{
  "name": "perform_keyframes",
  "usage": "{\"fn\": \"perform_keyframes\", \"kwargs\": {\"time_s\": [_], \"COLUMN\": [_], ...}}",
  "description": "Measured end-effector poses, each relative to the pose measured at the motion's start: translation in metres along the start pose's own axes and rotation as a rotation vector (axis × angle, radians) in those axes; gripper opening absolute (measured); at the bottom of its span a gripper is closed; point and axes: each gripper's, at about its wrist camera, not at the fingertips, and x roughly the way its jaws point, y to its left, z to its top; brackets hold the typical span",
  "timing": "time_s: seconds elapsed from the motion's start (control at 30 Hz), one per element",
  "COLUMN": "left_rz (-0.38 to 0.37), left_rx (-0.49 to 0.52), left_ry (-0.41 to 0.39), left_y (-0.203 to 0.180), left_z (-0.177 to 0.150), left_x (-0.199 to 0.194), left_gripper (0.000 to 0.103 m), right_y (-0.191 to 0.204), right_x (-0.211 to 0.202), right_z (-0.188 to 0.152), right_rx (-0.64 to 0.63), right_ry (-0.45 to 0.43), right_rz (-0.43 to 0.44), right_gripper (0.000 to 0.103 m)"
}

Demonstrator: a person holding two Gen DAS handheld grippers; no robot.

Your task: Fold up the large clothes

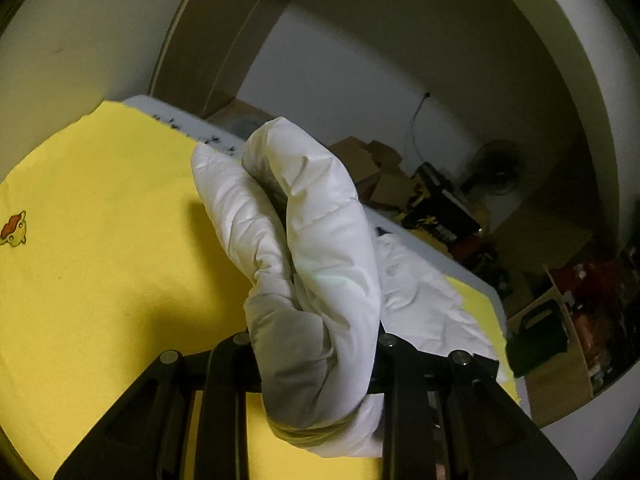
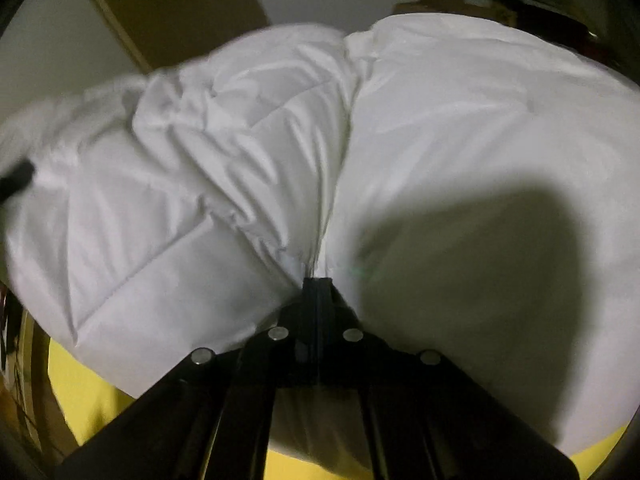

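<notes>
On the yellow sheet that covers the desk lies the white padded garment, and I hold it at two places. My left hand-held gripper has a thick roll of the garment's edge, perhaps a sleeve or hem, pinched between narrow jaws; the roll rises straight ahead of the fingers, bends over itself and stands clear above the sheet, while the rest of the white cloth trails down to the right of the roll onto the sheet. My right hand-held gripper is fully closed with a thin pinch of the fabric at its tip, right where a seam or fold line runs away from the fingers up the middle of the garment. That line is what I judge the next move turns on: the garment's long axis runs ahead of the right gripper, with bulk spread to both sides of the seam, the wrinkled quilted panel to its left and a smoother panel in shadow to its right. The cloth is puffy, slightly glossy, stitched in channels, so I expect it to spring back and slide rather than crease flat. A small cartoon print marks the sheet far left of the roll. The right view is blurred.
</notes>
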Motion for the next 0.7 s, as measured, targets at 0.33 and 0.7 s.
{"fn": "perform_keyframes", "kwargs": {"time_s": [0.33,0.7], "left_rz": [0.007,-0.013], "left_rx": [0.021,0.187], "left_ry": [-0.055,-0.078], "left_y": [-0.044,-0.128], "left_z": [-0.005,-0.031], "left_x": [-0.01,-0.015], "left_gripper": [0.024,0.024], "right_y": [-0.093,-0.155], "right_x": [-0.119,-0.081], "right_z": [-0.038,-0.057], "right_rx": [0.228,0.343], "right_ry": [-0.24,-0.143], "right_rz": [-0.053,0.127], "right_gripper": [0.001,0.0]}}
